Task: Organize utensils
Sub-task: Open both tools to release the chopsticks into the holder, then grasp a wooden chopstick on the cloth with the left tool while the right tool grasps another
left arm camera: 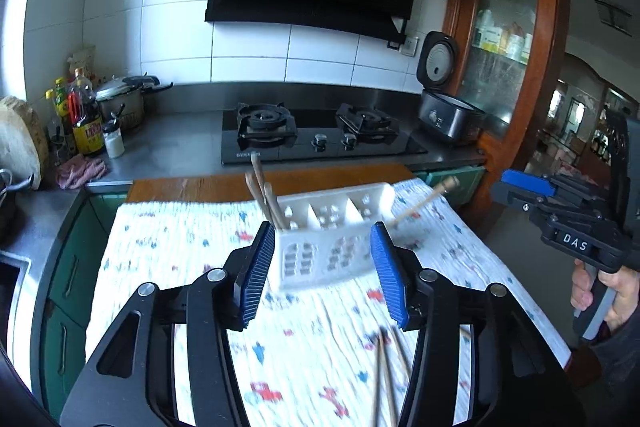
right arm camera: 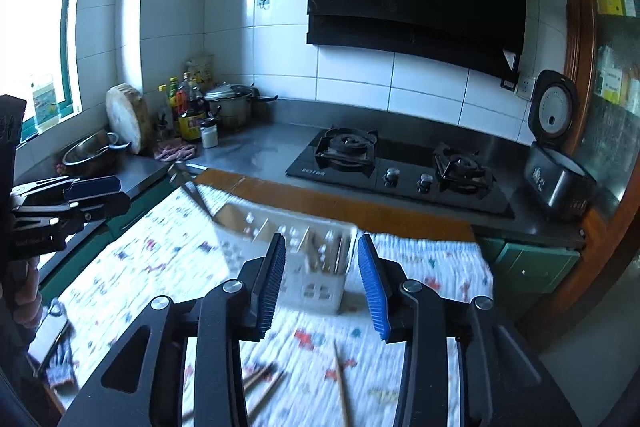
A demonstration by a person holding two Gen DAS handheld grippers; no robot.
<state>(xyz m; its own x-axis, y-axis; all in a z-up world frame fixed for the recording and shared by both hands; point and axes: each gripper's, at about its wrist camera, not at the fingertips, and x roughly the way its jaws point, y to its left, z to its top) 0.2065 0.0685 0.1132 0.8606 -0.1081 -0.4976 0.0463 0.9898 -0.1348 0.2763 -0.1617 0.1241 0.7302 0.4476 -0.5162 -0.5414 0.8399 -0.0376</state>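
From where I sit, my left tool [left arm camera: 322, 269] hangs over the patterned cloth [left arm camera: 168, 255] on the worktop, its blue pads spread wide with nothing between them; the white slotted utensil holder [left arm camera: 324, 239] stands just beyond the tips, framed by the gap but not touched. A few chopsticks [left arm camera: 264, 195] already stand in the holder's left compartment, so I judge the job partly done. One more chopstick [left arm camera: 424, 203] sticks out slantwise past the holder's right end; whether it sits in a slot or only leans on the rim I cannot tell. Loose chopsticks [left arm camera: 384, 379] lie on the cloth near me, below the right pad, and these are what is left to gather.

In the right wrist view my right tool [right arm camera: 322, 283] is also well open and empty, its pads either side of the holder's [right arm camera: 316, 259] near corner without contact. More loose sticks [right arm camera: 264, 383] and a single one [right arm camera: 342, 383] lie on the cloth below it.

Both views are smeared by motion, so I cannot count the sticks, and the tool bodies cover part of the cloth. At the far left of the right view a flat object [right arm camera: 52, 339] lies by the cloth's edge; I cannot identify it.
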